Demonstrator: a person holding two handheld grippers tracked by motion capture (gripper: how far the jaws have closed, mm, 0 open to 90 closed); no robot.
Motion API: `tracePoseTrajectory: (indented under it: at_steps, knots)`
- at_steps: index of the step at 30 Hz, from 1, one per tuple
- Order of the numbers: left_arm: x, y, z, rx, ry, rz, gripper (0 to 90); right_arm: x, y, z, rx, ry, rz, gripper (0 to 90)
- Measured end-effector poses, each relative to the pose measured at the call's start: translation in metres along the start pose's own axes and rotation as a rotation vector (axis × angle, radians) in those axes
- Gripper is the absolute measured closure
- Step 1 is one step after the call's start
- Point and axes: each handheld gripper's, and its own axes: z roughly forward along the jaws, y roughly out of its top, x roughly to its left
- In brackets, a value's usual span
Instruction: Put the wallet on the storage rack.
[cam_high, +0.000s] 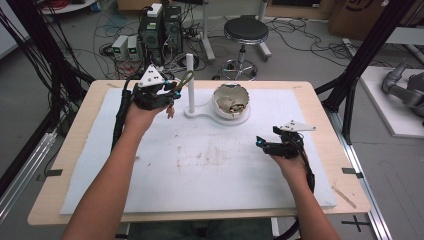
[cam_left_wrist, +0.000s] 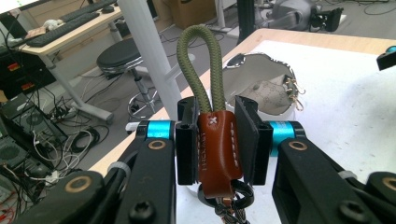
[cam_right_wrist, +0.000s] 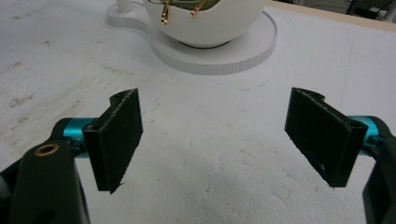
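Observation:
My left gripper (cam_left_wrist: 215, 135) is shut on a keychain (cam_left_wrist: 217, 149): a brown leather tab with an olive cord loop (cam_left_wrist: 198, 60) standing up and a metal ring below. In the high view the left gripper (cam_high: 172, 92) holds that cord loop (cam_high: 186, 77) close to the left of a white upright post (cam_high: 190, 80). The post rises from a white stand (cam_high: 200, 114) that also carries a white bowl (cam_high: 231, 101) with small items inside. My right gripper (cam_right_wrist: 217, 140) stands open over the white mat, nothing between its jaws; in the high view the right gripper (cam_high: 265, 142) is right of centre.
A white foam mat (cam_high: 200, 165) covers the wooden table (cam_high: 75, 150). Beyond the far edge stand a black stool (cam_high: 245, 32), computer cases (cam_high: 160, 30) and floor cables. Black frame legs (cam_high: 350, 90) rise at the right.

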Motion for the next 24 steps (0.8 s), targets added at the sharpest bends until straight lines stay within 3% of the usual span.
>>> tracePoseTrajectory:
  at_steps: [17, 19, 24]
  knots:
    - [0.005, -0.008, 0.02, 0.056, 0.009, -0.019, 69.6, -0.001, -0.001, 0.002, 0.013, 0.006, -0.002, 19.6]
    - [0.005, -0.009, 0.02, 0.056, 0.015, -0.03, 66.5, -0.001, -0.001, 0.002, 0.011, 0.008, -0.005, 19.7]
    - [0.005, -0.011, 0.017, 0.05, 0.031, -0.061, 44.5, 0.0, -0.001, 0.002, 0.014, 0.008, -0.005, 19.6]
